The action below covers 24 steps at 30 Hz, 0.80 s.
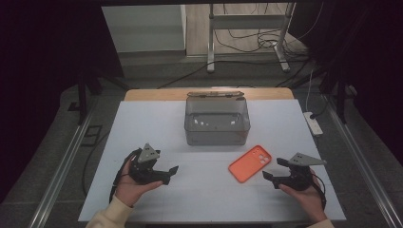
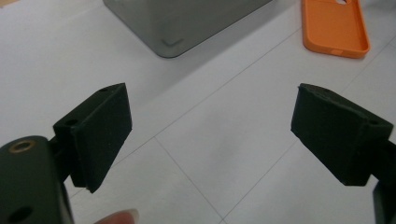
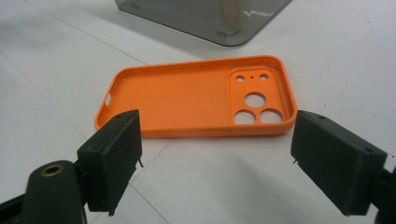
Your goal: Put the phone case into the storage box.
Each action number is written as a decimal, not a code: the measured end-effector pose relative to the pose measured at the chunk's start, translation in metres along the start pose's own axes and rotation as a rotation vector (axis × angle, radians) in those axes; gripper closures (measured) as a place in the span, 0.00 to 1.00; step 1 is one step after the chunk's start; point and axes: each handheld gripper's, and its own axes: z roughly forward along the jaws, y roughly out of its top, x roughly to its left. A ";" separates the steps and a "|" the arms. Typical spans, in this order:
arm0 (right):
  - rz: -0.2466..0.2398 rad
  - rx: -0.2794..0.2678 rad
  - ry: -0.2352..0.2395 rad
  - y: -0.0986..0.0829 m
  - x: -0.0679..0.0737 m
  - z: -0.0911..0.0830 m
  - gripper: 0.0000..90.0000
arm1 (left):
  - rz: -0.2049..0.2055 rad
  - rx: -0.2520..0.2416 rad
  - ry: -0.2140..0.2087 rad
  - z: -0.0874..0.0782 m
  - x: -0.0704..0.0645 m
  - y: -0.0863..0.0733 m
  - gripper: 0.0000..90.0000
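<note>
Bench: flat white top with faint seam lines, matte. It carries everything below.

Bin: smoked translucent plastic box, rectangular with rounded corners, open at the top, standing upright at the far middle of the bench. Use it as the landmark. It looks empty, though glare on the walls makes that uncertain.

Phone case: orange, lying flat on the bench just in front of the bin and toward your right, inner side up, well clear of the bin wall. Shape is a shallow tray with a raised lip all round, a camera block with three large holes and smaller ones at one end, and a slot cut in the opposite short end. The inner floor shows a fine texture; the lip looks smooth.

Handling judgement: very light, flexible rather than rigid, not fragile. It will likely slide on the smooth bench if you push it sideways. Best hold is across one long lip, one finger inside the tray and one outside, away from the camera cut-outs where the wall is thinner.

Right gripper: in front of the bin to your right, just short of the case's near long edge, fingers spread wide, nothing between them.

Left gripper: in front of the bin to your left, well apart from the case, fingers spread wide over bare bench.
</note>
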 end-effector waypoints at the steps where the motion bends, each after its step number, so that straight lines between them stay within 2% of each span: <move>1: -0.001 0.001 0.000 0.000 0.000 0.000 0.18 | 0.001 0.004 -0.004 0.000 0.000 0.001 0.14; 16: 0.004 0.008 0.002 0.000 -0.001 0.002 0.18 | 0.035 0.021 -0.035 0.010 -0.010 0.023 0.14; 24: 0.001 0.013 0.002 -0.001 -0.001 0.002 0.18 | 0.043 0.039 -0.046 0.017 -0.013 0.027 0.14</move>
